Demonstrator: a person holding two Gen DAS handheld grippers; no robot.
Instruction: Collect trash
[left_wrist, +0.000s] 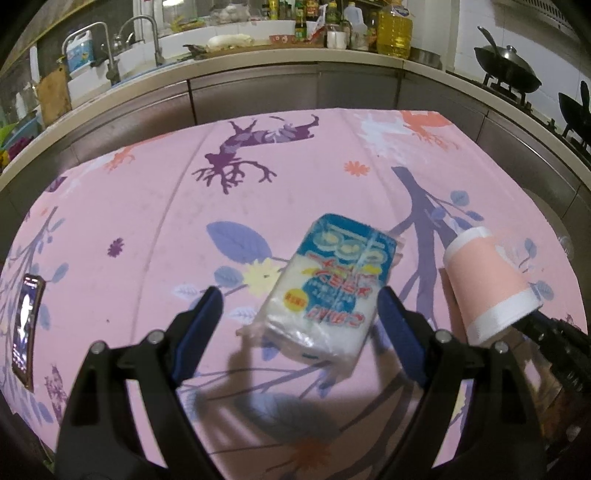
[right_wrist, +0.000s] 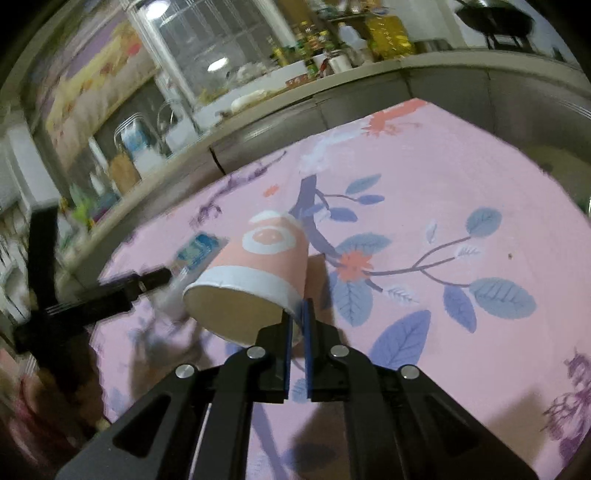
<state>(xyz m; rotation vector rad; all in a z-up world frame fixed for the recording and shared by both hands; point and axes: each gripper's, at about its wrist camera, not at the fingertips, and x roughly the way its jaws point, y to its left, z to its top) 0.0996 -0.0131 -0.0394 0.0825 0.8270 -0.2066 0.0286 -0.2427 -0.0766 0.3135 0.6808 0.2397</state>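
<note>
Paper cup (right_wrist: 255, 273) empty, rim pinched by right gripper (right_wrist: 297, 317) fingers; left gripper (left_wrist: 299, 306) fingers wide over tissue pack (left_wrist: 328, 291).

I see a pink paper cup (right_wrist: 258, 266) with white bands, tipped, rim toward me, lifted off the worktop. Blue-white tissue pack (left_wrist: 328, 291) lies flat just beside it.
</note>
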